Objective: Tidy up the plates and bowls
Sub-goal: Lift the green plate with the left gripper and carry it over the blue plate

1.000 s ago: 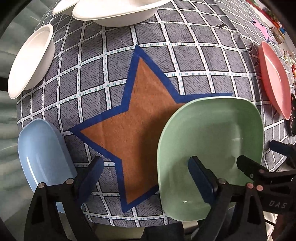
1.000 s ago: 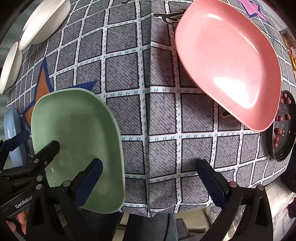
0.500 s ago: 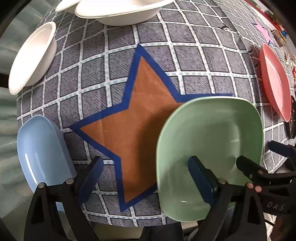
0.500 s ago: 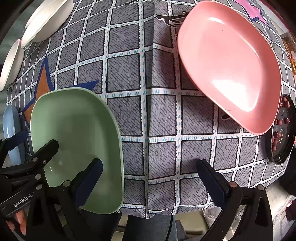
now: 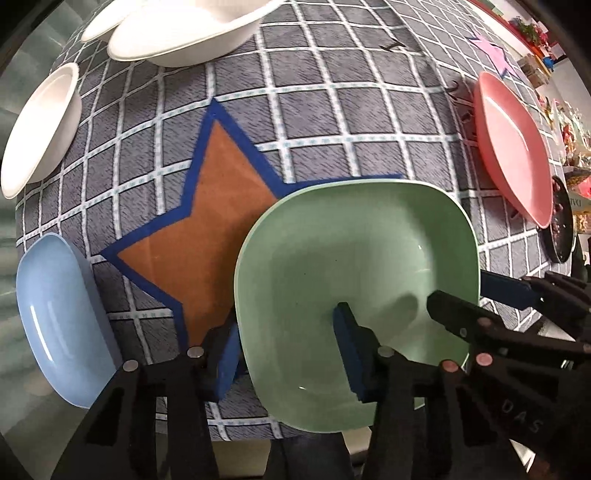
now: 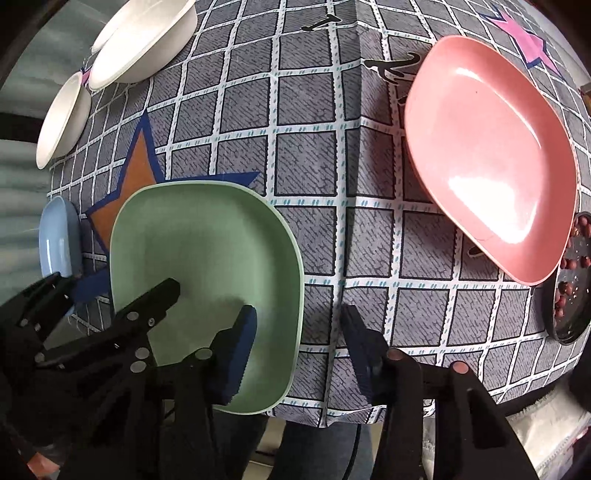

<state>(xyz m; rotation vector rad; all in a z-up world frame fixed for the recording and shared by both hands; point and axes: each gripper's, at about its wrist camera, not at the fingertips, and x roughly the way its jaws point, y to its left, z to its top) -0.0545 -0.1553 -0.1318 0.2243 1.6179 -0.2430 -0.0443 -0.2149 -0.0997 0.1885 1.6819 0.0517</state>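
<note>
A green square plate [image 5: 351, 258] lies on the checked tablecloth near the front edge, partly over the brown star. My left gripper [image 5: 286, 350] straddles its left rim, one pad against the outside and the other inside the well. Its jaws are closing. My right gripper [image 6: 299, 347] straddles the right rim of the green plate [image 6: 203, 251], with a gap on both sides, and its jaws are closing too. Each gripper shows in the other's view: the right gripper [image 5: 458, 288] and the left gripper [image 6: 114, 284].
A blue plate [image 5: 55, 314] sits at the front left corner and a pink plate [image 6: 491, 155] at the right. Two white bowls [image 5: 192, 33] [image 5: 40, 122] stand at the back left. A black dish of red berries [image 6: 569, 291] lies by the right edge.
Both pairs of jaws have narrowed from wide open around the green plate's left and right rims. The left gripper has shifted right, toward the plate.
</note>
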